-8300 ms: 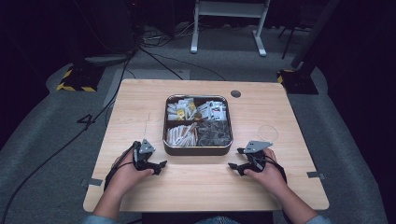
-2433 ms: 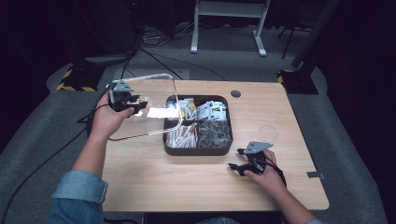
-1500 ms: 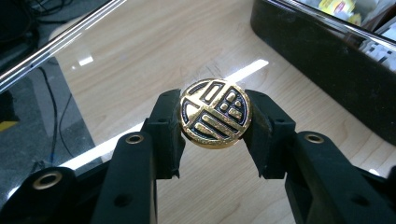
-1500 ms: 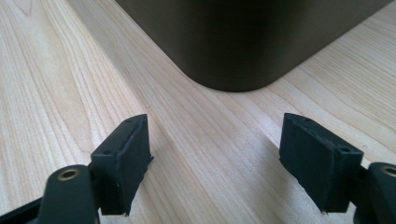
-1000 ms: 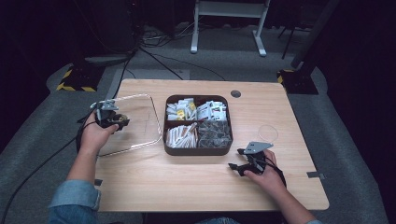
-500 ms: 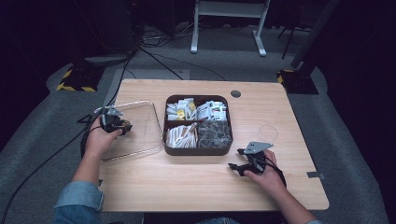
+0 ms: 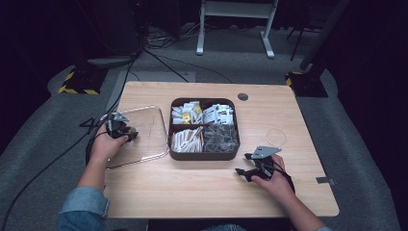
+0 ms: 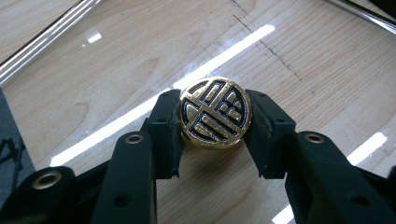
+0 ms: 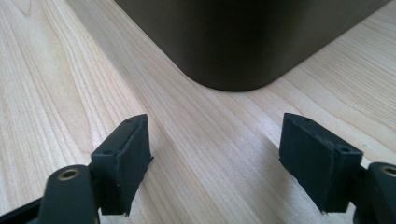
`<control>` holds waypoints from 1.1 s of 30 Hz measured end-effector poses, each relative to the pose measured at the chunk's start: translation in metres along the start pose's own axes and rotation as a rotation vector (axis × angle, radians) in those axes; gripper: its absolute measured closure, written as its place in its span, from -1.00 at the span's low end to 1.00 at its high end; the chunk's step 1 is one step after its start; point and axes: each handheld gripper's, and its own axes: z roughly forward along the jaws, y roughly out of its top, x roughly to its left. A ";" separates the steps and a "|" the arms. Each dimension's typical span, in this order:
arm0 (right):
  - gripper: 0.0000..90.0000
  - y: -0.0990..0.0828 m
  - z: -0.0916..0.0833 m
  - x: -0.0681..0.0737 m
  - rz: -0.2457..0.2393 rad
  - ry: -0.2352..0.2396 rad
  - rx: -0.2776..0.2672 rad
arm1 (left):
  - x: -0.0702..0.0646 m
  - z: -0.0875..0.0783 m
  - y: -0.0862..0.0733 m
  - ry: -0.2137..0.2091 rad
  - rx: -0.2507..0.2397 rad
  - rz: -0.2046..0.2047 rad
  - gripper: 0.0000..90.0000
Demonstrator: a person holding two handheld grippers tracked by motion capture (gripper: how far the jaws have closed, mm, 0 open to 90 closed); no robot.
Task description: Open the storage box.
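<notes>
A person sets a clear lid down beside an open snack box.

High view: left gripper holds the transparent lid flat on the table, just left of the box. Left gripper view: jaws clamp the lid's gold knob; best to release only once it lies fully flat. Right gripper view: right gripper rests, jaws wide apart, holding nothing.

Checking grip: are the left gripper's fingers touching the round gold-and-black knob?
Touching: the left gripper view shows both black fingers pressed against the knob's sides.
</notes>
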 end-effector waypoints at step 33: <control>-0.45 0.000 0.000 0.000 0.001 0.001 0.000 | -0.051 -0.070 0.018 0.032 -0.126 0.014 -0.17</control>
